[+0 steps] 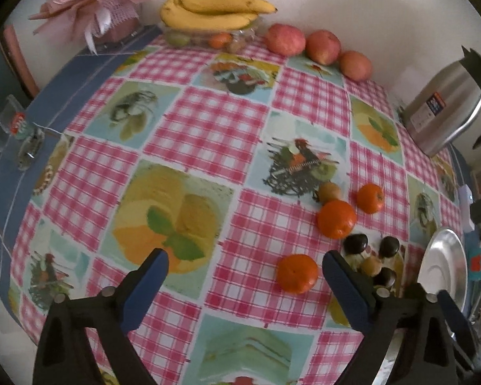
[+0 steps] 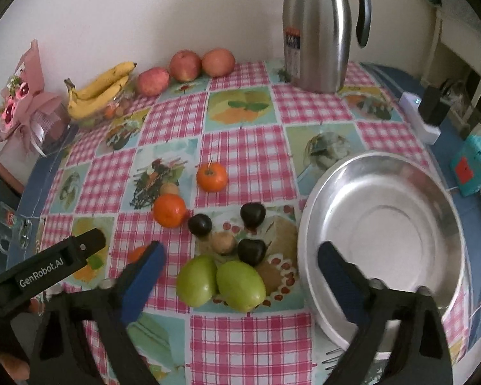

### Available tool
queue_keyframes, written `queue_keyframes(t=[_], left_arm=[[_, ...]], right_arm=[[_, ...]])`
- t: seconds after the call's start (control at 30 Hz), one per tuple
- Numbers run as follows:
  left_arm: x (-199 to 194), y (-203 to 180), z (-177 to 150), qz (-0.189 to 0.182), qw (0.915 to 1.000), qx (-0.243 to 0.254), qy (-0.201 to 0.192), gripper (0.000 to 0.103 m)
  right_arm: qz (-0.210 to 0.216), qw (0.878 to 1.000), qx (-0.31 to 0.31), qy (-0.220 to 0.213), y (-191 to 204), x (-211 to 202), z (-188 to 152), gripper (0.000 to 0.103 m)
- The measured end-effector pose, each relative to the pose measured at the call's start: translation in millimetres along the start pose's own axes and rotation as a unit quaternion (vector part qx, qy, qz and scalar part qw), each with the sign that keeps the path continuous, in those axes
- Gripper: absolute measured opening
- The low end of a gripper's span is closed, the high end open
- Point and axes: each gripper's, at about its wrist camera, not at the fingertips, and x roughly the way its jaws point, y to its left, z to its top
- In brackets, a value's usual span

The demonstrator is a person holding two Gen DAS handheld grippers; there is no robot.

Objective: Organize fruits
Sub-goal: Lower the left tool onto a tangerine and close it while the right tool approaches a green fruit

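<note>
1. Right claw [image 2: 240, 276] is hanging wide open, gripping nothing, right above two green fruits [image 2: 221, 280] sitting beside the metal dish [image 2: 381, 192].
2. Left claw [image 1: 245, 276] is gaping too, with an orange [image 1: 296, 272] lying between its tips on the desk [image 1: 208, 122].

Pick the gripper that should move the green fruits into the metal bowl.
Right. The right gripper hangs open directly over the two green fruits, with the empty metal bowl beside them. The left gripper sits nearer the oranges.
</note>
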Motion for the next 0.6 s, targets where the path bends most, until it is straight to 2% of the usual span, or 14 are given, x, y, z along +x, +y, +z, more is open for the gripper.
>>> queue_keyframes(t=[0.1, 0.17, 0.2, 0.47, 0.6], left_arm=[[6.6, -3.6, 0.4, -0.008, 0.9999, 0.001, 0.012, 0.095], [11.1, -7.4, 0.5, -0.022, 0.9995, 0.002, 0.022, 0.095], [12.2, -8.7, 0.2, -0.023, 0.9994, 0.004, 0.024, 0.095], [27.1, -21.1, -5.2, -0.028, 0.9981, 0.024, 0.05, 0.088], [35.4, -27.6, -7.6, -0.034, 0.9968, 0.031, 0.066, 0.081]], right_arm=[[-0.005, 1.0, 0.004, 0.016, -2.5, 9.7, -1.5, 0.078], [-0.004, 1.0, 0.014, 0.028, -6.5, 14.9, -2.4, 0.069], [-0.005, 0.999, 0.016, 0.031, -6.9, 16.5, -3.0, 0.068], [-0.002, 0.998, 0.02, 0.061, -7.5, 30.2, -8.2, 0.065], [-0.001, 0.997, 0.028, 0.069, -9.6, 34.8, -9.7, 0.062]])
